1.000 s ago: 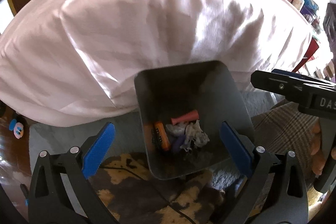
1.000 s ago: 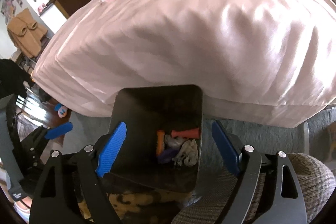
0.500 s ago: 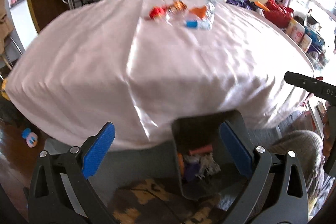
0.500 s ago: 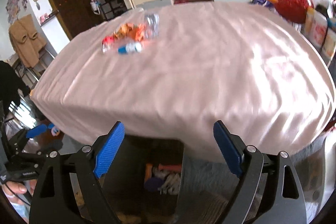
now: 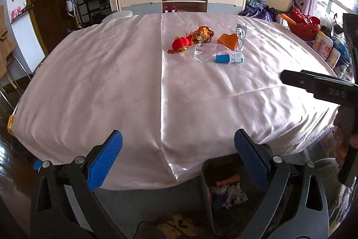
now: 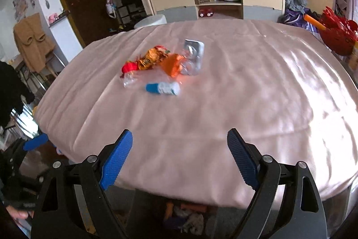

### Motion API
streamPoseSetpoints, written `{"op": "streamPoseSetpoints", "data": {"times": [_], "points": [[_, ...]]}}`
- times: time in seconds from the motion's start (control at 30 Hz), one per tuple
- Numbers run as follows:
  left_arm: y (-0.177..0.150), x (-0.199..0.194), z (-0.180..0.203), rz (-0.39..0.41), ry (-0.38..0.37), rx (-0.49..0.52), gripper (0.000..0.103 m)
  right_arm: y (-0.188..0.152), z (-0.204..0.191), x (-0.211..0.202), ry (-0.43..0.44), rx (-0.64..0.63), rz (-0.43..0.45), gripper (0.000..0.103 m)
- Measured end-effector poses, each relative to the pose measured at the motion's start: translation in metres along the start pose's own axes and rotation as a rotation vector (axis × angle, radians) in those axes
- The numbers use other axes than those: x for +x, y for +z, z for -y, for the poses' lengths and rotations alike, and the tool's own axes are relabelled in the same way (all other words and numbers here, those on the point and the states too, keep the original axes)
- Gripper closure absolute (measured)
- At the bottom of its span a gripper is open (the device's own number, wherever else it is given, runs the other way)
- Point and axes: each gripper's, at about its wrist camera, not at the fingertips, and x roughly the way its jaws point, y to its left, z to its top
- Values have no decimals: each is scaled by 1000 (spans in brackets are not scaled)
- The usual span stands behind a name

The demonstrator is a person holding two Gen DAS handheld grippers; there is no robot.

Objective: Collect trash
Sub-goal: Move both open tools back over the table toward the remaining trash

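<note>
Left wrist view first: my left gripper (image 5: 177,147) hangs over the near edge of the table (image 5: 89,86), its blue pads spread wide with nothing between them but the pale pink cloth. That cloth drapes over the near edge, and I see a long bare stretch of it between my fingers and the trash, which sits in a small cluster toward the far middle: a red lantern ornament (image 5: 180,44), a crumpled orange wrapper (image 5: 202,34), an orange piece (image 5: 228,40), a silver blister pack (image 5: 241,34), clear plastic film (image 5: 200,52) and, nearest me, a blue-capped tube (image 5: 229,58) lying on its side. Below the near edge, down on the floor, stands the dark bin (image 5: 226,192) with scraps already in it, partly behind my right-hand finger. At the right border the black body of the other gripper juts in over the table's right edge. From the right wrist, my right gripper (image 6: 180,156) is likewise wide open and empty, poised above the near edge, with the same open cloth ahead of it and the tube (image 6: 162,88) closest. The bin (image 6: 179,214) shows just under the cloth's hem here. Beyond the far edge a low cabinet (image 6: 217,5) stands close, and a red basket (image 6: 337,36) crowds the right side.
</note>
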Motion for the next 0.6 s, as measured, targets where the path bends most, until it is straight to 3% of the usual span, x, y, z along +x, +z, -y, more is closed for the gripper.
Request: {"op": "streamPoseSetpoints", "data": {"times": [0.13,0.43,0.6], "points": [[7,9,-5,-7,-1,12,8,10,-13,24,27,7,-11,34],[23,24,-18,-4,-6,9,8,22,-29,74,20,28,-78,34],[28,34,-24,-11,-10,7,8,28,-39,83,3,6,-54,35]]}}
